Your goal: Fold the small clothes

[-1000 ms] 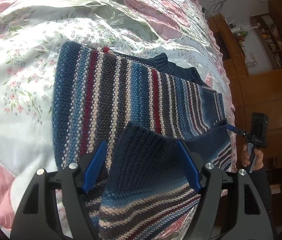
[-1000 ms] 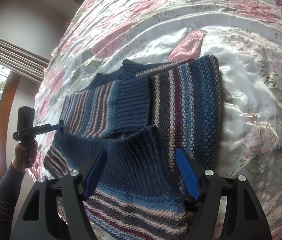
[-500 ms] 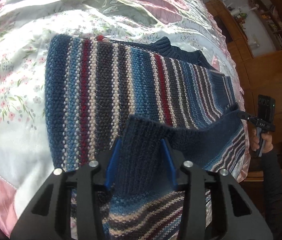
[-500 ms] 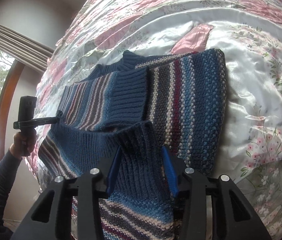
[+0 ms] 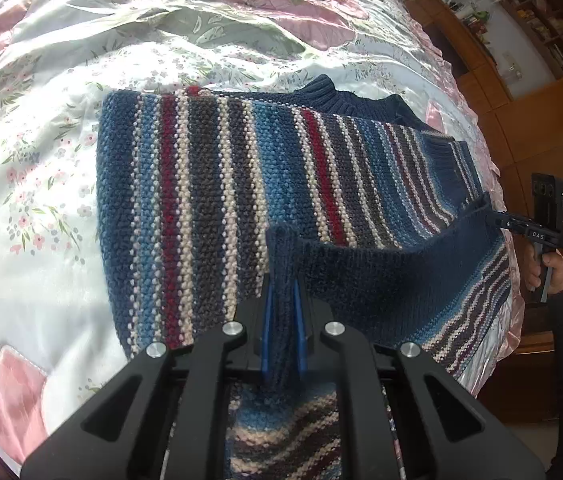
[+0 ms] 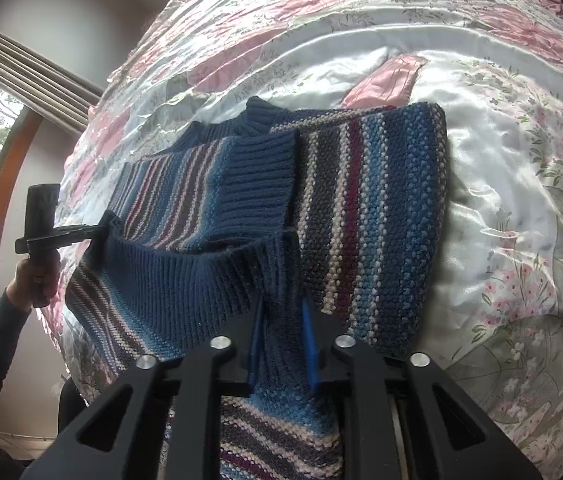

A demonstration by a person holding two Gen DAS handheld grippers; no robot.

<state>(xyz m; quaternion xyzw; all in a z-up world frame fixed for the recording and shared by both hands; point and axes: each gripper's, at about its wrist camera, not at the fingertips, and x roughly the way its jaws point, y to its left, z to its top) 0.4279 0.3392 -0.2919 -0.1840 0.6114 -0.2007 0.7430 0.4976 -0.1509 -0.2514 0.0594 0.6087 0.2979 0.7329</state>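
Floral satin bedspread (image 5: 61, 184), wooden shelving (image 5: 521, 12) beyond. Striped sweater (image 5: 217, 200) flat ahead, collar far. Left tongs (image 5: 281, 320), right tongs (image 6: 281, 332) both clenched on hem.

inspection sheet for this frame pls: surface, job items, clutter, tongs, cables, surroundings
Surface: bed with a floral satin quilt, wrinkled, pink and white.
Job's things: one striped knit sweater lying on the quilt, sleeves folded in; its navy ribbed hem is lifted off the body.
Clutter: nothing seen on the quilt besides the sweater.
Tongs: left tongs shut on the hem at one corner; right tongs shut on the hem at the other corner. Each shows in the other's view, held by a hand.
Cables: wires on the wall above the wooden shelving.
Surroundings: window with curtain; wooden cabinets.
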